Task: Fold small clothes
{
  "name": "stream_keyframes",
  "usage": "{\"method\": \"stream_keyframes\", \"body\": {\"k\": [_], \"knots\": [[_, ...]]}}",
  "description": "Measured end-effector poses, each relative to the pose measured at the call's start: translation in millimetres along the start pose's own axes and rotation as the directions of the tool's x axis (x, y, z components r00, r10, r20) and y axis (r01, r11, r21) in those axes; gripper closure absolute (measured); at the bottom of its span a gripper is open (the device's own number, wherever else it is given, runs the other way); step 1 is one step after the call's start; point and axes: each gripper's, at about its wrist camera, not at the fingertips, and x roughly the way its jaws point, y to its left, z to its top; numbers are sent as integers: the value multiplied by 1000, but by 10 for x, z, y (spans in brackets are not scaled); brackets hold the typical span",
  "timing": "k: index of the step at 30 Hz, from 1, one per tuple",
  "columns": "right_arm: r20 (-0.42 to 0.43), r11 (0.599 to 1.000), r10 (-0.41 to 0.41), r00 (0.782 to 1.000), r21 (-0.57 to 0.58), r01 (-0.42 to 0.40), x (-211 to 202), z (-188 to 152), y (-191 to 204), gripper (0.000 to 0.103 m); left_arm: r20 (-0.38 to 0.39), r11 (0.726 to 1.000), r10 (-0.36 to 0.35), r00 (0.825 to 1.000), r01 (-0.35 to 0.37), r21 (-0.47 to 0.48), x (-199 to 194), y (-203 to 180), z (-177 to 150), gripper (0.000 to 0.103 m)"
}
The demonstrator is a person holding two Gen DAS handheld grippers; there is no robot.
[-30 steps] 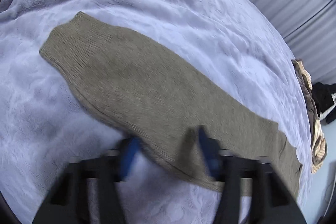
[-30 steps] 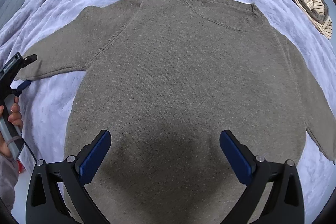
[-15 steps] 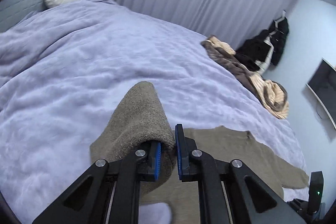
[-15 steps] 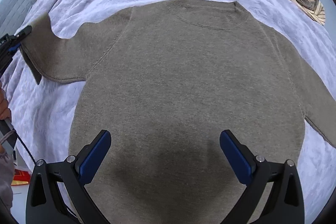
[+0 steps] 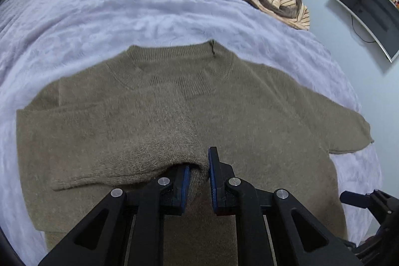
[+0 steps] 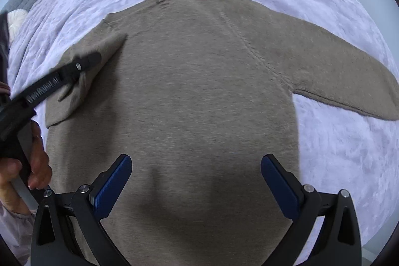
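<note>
Knitted, limp and light, the sweater draped from its cuff, pinched in the left tongs, while the right tongs gaped wide, empty.

Both wrist views look down close over the sweater (right nearer), overlapping there.

Fuzzy matt knit sweater (ribbed collar) on plush, crinkled blanket
</note>
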Motion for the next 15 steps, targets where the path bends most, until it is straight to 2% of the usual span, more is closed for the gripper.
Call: {"method": "stream_keyframes", "body": {"k": [2, 3, 7, 9, 11, 13, 15], "knots": [[-3, 1000, -4, 1000, 7, 4, 28, 19, -61, 0, -1, 999, 48, 999, -48, -17, -25, 36, -44, 21], [-2, 1000, -4, 1000, 7, 4, 35, 42, -74, 0, 28, 995, 96, 995, -96, -20, -114, 60, -47, 15], [26, 999, 10, 1000, -40, -9, 34, 186, -48, 0, 68, 988, 156, 985, -155, -18, -469, 206, -19, 14], [60, 992, 40, 997, -119, -33, -5, 307, 138, 0, 94, 976, 215, 972, -212, -41, -680, 378, -32, 14], [92, 975, 72, 993, -218, -51, -42, 414, 382, 0, 93, 953, 299, 950, -291, -85, -887, 643, -100, 14], [118, 929, 93, 989, -367, -44, -43, 529, 796, 0, 68, 925, 370, 927, -360, -120, -981, 906, -177, 14], [136, 847, 71, 988, -532, 12, 47, 576, 1266, 1, 12, 895, 424, 906, -417, -159, -972, 1184, -265, 14]]}}
